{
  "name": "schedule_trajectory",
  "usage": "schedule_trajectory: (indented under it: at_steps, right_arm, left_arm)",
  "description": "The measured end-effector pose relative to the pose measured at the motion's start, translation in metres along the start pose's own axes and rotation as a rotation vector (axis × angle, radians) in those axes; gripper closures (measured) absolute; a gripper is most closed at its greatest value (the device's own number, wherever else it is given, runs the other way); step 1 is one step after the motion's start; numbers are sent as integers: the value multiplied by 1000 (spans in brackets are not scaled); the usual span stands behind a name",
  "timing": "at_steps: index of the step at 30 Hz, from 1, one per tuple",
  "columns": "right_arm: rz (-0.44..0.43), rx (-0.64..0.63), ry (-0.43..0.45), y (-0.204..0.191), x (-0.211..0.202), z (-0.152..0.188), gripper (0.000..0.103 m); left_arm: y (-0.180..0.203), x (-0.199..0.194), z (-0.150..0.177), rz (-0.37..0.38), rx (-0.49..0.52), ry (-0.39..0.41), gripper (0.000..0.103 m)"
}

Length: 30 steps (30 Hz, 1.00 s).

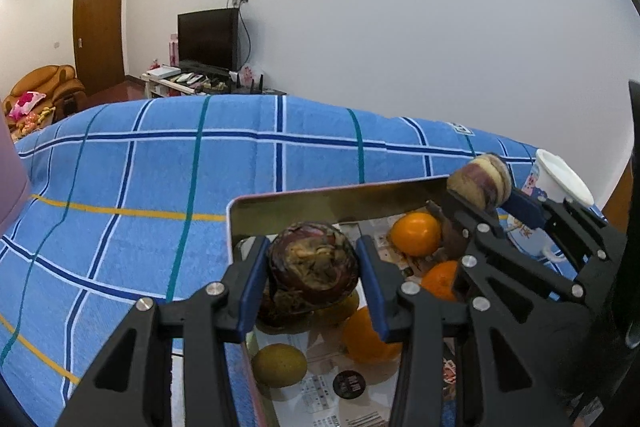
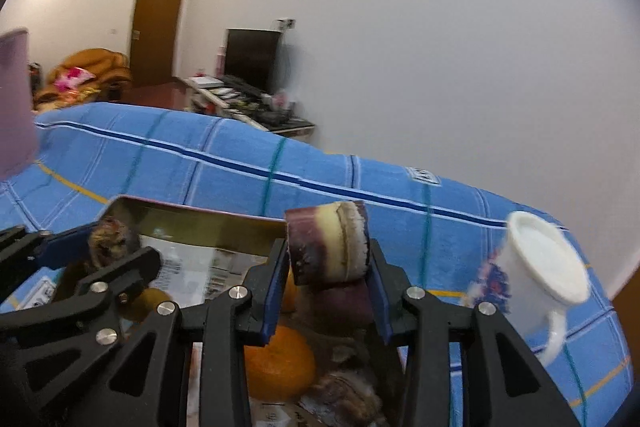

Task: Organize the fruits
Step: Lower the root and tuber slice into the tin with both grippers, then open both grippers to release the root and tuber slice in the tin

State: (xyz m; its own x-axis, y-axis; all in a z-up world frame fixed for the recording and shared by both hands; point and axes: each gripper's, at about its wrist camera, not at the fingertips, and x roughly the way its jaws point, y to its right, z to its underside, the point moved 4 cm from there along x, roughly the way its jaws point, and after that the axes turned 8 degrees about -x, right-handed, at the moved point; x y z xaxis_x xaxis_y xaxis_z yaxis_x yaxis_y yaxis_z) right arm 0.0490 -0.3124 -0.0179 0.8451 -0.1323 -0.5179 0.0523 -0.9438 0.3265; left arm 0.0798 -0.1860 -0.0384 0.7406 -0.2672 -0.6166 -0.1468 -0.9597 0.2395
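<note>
My left gripper (image 1: pixel 314 267) is shut on a dark purple-brown round fruit (image 1: pixel 312 265) and holds it above a metal tray (image 1: pixel 320 201). My right gripper (image 2: pixel 328 263) is shut on a purple and cream sugarcane piece (image 2: pixel 326 247), also above the tray (image 2: pixel 192 217); it shows in the left wrist view (image 1: pixel 480 183) at the tray's right side. In the tray lie oranges (image 1: pixel 416 233), (image 2: pixel 280 363), a yellow-green fruit (image 1: pixel 279 364) and more purple pieces (image 2: pixel 340 299).
The tray stands on a blue checked cloth (image 1: pixel 140 187). A white mug (image 2: pixel 536 267) with a printed picture lies tilted at the right, near the cloth's edge. A purple object (image 2: pixel 14 99) stands at the far left. A white wall is behind.
</note>
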Motion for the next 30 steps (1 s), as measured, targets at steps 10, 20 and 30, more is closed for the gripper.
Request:
schedule_trajectory:
  at_steps: [10,20,30]
  right_arm:
    - [-183,111,55,9,-3,3,53]
    - [-487,393,101,28,-7,7,38]
    - [-239,333,203,25,-41,7,37]
  left_arm:
    - [3,-16,-1,-23,33,77,47]
    - [10,-39,-2,-7,87,177,0]
    - [5,-49,0,-77,102,227,0]
